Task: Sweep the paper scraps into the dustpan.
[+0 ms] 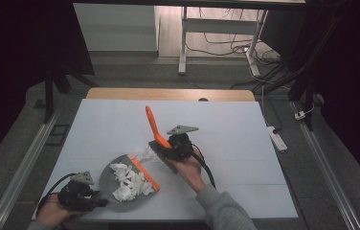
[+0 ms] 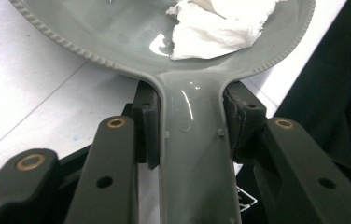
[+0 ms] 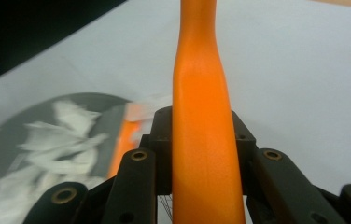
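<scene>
The left gripper [image 1: 94, 200] clamps the grey dustpan [image 1: 120, 184] handle while the right gripper [image 1: 164, 146] grips the orange brush [image 1: 155, 127] beside the pan's lip (tilting could spill the paper scraps [image 1: 130, 183]).

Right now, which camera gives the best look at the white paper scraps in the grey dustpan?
The high view: the whole heap of paper scraps shows, lying in the dustpan. The left gripper view catches a few scraps at its top edge; the right gripper view shows them blurred.
</scene>
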A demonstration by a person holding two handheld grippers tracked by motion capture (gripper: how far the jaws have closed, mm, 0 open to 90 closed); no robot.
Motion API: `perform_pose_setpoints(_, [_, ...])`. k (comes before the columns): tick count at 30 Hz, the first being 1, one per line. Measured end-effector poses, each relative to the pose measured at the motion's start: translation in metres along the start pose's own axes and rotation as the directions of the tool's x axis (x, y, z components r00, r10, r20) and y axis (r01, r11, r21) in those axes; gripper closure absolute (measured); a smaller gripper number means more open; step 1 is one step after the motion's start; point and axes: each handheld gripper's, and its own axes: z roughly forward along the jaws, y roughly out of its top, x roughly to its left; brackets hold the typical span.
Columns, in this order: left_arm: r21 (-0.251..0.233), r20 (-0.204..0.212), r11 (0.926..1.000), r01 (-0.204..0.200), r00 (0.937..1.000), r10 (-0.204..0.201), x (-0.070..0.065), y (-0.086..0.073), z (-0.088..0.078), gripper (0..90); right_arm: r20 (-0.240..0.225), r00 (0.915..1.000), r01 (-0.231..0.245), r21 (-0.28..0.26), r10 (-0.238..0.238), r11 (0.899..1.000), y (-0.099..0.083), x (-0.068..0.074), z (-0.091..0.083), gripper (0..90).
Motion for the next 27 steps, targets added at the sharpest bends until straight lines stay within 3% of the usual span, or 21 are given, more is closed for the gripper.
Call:
perform_pose_setpoints(5, [-0.001, -0.002, 0.9999, 0.015, 0.9999, -0.015, 0.002, 0.0, 0.0, 61.7, 0.043, 0.9989, 0.015, 0.03, -0.016, 0.999, 0.007, -0.018, 0.019, 70.2])
perform_pose_setpoints(12, [0.0, -0.005, 0.9995, 0.031, 0.9995, -0.031, 0.006, 0.003, 0.001, 61.8, 0.04, 0.9991, 0.011, 0.054, -0.013, 0.998, 0.017, -0.033, 0.044, 70.3])
perform_pose_setpoints(27, [0.0, -0.004, 0.9995, 0.03, 0.9995, -0.03, 0.009, 0.006, 0.002, 61.8, -0.001, 0.9998, 0.018, 0.081, -0.018, 0.997, 0.02, -0.022, 0.069, 70.3])
